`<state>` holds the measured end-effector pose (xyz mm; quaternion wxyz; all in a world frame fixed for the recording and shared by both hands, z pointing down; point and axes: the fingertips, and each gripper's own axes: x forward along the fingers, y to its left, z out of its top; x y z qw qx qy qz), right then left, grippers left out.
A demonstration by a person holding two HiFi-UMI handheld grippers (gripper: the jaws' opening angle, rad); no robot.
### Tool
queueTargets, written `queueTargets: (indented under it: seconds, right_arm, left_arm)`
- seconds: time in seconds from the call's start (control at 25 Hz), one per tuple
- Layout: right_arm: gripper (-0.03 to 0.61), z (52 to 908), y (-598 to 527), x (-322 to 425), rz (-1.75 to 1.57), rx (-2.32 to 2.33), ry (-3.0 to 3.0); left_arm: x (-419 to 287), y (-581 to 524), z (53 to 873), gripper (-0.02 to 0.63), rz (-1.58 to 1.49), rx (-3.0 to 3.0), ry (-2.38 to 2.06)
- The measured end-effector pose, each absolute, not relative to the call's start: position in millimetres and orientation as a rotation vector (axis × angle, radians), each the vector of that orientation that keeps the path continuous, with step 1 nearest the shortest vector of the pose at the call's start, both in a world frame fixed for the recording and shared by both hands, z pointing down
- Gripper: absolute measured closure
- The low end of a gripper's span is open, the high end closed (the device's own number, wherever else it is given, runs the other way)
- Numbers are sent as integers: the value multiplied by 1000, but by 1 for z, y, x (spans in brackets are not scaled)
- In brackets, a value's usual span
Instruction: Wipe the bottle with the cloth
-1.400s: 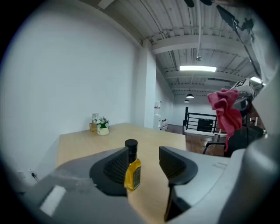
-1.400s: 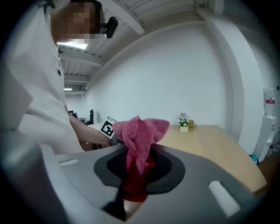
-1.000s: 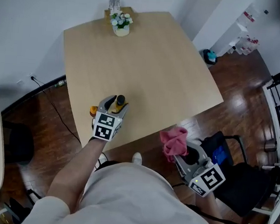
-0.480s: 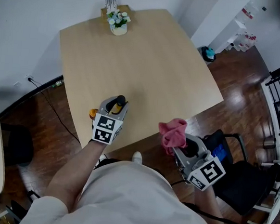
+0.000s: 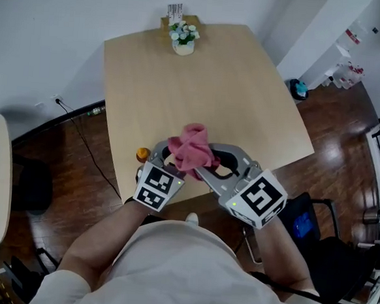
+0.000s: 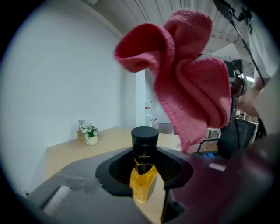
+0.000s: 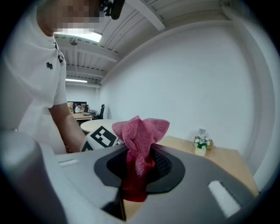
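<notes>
Left claw (image 6: 144, 168): narrowed onto the bottle (image 6: 142, 186), pads on its yellow body below the black cap; bottle upright at the worktop's (image 5: 208, 90) near edge.
Right claw (image 7: 136, 175): clamped on the bunched pink cloth (image 5: 190, 151), just above the bottle.
Step, judged: begin wiping; bring loose folds onto the body, steady the bottle.
Far edge: flower pot (image 5: 184, 39).

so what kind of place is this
Likely an office: a wooden table with a small flower pot, a black office chair beside it, and a desk with a monitor further back.
</notes>
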<state>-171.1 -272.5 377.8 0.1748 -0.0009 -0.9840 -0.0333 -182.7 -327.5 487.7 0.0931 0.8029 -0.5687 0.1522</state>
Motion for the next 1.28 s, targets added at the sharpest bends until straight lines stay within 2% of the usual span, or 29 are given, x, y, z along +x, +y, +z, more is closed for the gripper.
queueTargets:
  seconds: [0.24,0.64,0.88,1.28]
  right_arm:
    - [491,397,-272,-193,-54,-75,-2747]
    - [491,379,-314,-168,104,80,-2883]
    - [492,396,-318,-164,245,93,-2946]
    - [492,486,-334,-147,359,148,-2820]
  left_arm:
    - [-173,-309,470,466,495,2441,-1680]
    - [-183,-306,445,466,447,2441,-1653]
    - [-181,-307,406,466,361,2474,-1623]
    - [-183,-313,370,466,319,2498,-1612]
